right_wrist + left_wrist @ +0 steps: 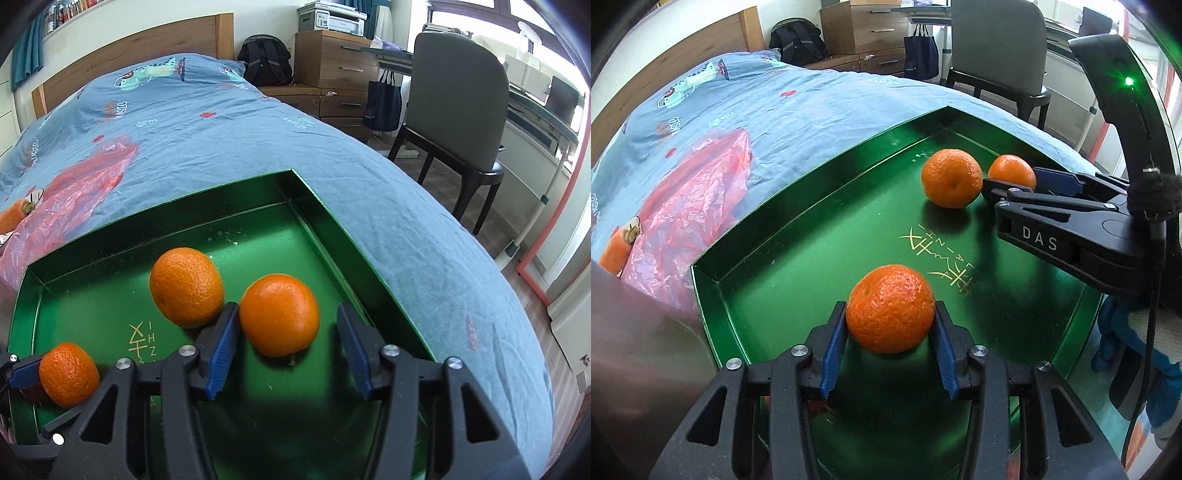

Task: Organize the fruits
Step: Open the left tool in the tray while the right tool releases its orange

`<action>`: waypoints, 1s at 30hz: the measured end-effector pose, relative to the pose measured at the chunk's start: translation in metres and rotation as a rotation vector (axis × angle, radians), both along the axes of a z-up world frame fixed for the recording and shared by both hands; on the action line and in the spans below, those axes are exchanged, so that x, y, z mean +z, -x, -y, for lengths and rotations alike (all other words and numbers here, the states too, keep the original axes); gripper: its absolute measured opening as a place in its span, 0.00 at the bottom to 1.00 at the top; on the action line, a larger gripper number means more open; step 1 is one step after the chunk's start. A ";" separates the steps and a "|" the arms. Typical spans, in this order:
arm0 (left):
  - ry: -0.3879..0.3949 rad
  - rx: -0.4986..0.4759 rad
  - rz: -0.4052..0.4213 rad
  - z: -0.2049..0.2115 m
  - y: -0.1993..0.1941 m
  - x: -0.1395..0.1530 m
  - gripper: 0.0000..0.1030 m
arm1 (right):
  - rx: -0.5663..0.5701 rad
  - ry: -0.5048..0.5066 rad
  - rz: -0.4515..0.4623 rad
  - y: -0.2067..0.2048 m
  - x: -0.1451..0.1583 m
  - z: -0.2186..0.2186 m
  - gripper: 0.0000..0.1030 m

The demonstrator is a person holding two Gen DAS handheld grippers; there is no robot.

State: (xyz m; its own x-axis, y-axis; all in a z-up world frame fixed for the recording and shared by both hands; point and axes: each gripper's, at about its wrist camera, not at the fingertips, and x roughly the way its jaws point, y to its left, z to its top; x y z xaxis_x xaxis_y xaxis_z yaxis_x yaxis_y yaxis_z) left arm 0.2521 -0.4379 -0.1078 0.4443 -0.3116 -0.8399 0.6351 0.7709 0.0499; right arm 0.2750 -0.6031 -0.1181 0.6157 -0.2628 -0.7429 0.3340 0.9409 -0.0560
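**Three mandarins in a green tray on the bed**

Left wrist view: the left gripper (891,310) has its blue ribbed fingers (833,349) pinching a mandarin (891,308) from both sides, low over the glossy floor of the green tray (798,236). The tray is a shallow rectangular metal box with straight walls and gold lettering on its bottom, lying on a blue printed bedcover (812,99). Farther in, a second mandarin (952,178) with dimpled skin sits just beside a third mandarin (1012,170), and the right gripper (1008,184) reaches in from the right at that third fruit. A crinkled red plastic bag (690,214) lies left of the tray, with another orange fruit (615,253) at its edge. Beyond the bed stand a grey chair (997,48) and a wooden dresser (864,26).

Right wrist view: the right gripper (288,332) has its fingers (221,354) spread. The smooth third mandarin (279,314) rests between them, touching the left finger and apart from the right one. The pebbly second mandarin (186,287) sits just outside the left finger. At lower left, the first mandarin (69,373) is in the left gripper (44,374). A black backpack (264,64) leans by the headboard.
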 end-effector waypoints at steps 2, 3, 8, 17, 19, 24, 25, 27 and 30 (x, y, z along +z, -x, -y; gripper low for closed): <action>0.008 -0.014 0.015 -0.002 0.003 0.006 0.43 | -0.004 0.005 0.012 0.006 0.006 -0.001 0.84; 0.015 -0.021 0.025 -0.003 0.007 0.010 0.46 | -0.006 0.010 0.022 0.010 0.011 -0.002 0.85; 0.042 -0.045 0.070 -0.012 0.030 0.033 0.51 | -0.003 0.014 0.058 0.035 0.034 -0.011 0.88; 0.059 -0.076 0.124 -0.053 0.082 0.065 0.53 | -0.043 0.023 0.091 0.098 0.066 -0.033 0.89; 0.065 -0.073 0.129 -0.064 0.094 0.070 0.53 | -0.045 0.018 0.092 0.112 0.070 -0.040 0.89; 0.069 -0.034 0.128 -0.095 0.119 0.076 0.54 | -0.043 -0.008 0.100 0.144 0.078 -0.061 0.89; 0.069 -0.024 0.125 -0.102 0.121 0.076 0.54 | -0.040 -0.012 0.100 0.150 0.079 -0.067 0.89; 0.068 0.002 0.124 -0.118 0.126 0.078 0.54 | -0.036 -0.021 0.105 0.160 0.083 -0.078 0.89; 0.076 0.045 0.124 -0.143 0.133 0.082 0.54 | -0.024 -0.032 0.114 0.172 0.089 -0.096 0.89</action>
State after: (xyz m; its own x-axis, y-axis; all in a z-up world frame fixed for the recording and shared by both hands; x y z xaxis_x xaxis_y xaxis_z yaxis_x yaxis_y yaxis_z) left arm 0.1189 -0.2952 -0.0257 0.5585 -0.3495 -0.7523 0.5922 0.8030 0.0666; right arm 0.1026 -0.5069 -0.0288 0.6907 -0.2555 -0.6765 0.3590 0.9332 0.0140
